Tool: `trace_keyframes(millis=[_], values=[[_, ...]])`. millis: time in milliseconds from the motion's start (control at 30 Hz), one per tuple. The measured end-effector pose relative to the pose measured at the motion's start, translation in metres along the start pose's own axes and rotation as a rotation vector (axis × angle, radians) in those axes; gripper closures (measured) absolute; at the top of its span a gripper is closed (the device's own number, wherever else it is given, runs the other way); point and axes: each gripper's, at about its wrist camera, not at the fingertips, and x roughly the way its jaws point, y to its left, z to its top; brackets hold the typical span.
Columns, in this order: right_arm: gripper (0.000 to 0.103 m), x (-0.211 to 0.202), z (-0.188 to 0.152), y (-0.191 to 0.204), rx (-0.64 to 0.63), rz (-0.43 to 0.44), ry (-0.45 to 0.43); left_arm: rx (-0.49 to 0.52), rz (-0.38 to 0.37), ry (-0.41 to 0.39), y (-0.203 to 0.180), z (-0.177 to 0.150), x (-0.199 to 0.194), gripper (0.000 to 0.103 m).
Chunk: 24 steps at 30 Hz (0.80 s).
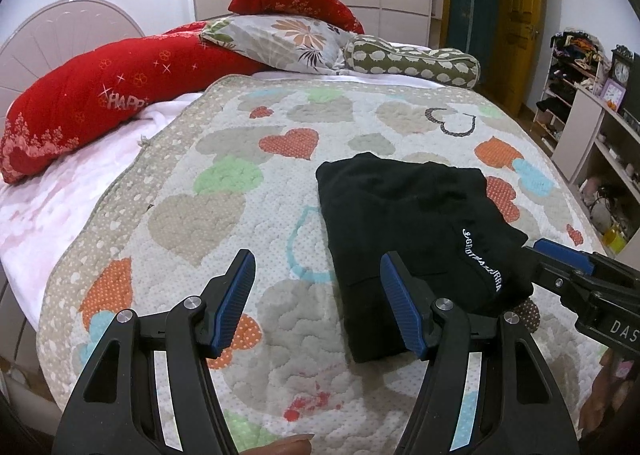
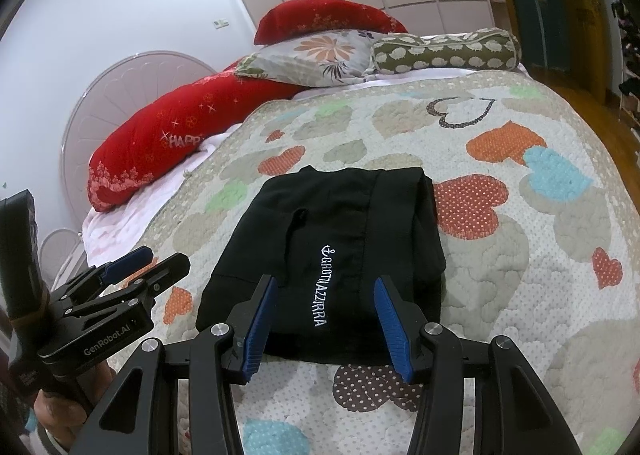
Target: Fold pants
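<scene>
Blue-padded fingers of the left gripper [image 1: 318, 301] stand spread wide with nothing between them, hovering over the heart-patterned quilt [image 1: 224, 223] beside the near left edge of the black pants [image 1: 404, 223]. Those pants lie folded into a compact rectangle on the quilt, toward the near right part of the bed, with a line of white embroidered lettering [image 2: 325, 287] running along the top layer. From the right wrist view the right gripper [image 2: 325, 325] is also spread apart and holds nothing — its two blue pads [image 2: 258, 329] frame the near edge of the folded bundle, though whether they touch the cloth cannot be told. Off to that view's left the other tool shows in profile, a hand wrapped around its grip. At the head of the bed lie a long red pillow [image 1: 100, 103], a floral pillow [image 1: 280, 41] and an olive bolster [image 1: 416, 61] printed with pale shapes, in front of a rounded headboard [image 1: 52, 35]. Shelves [image 1: 600, 123] crowded with small items stand along the right wall.
</scene>
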Motion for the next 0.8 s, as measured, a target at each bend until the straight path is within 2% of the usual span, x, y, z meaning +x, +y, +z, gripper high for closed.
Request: trace_keyframes(millis=[800], values=[[0.054, 0.0026, -0.0014, -0.0034, 0.014, 0.003, 0.015, 0.010, -0.015, 0.010, -0.0073, -0.0043, 0.0016, 0.038]])
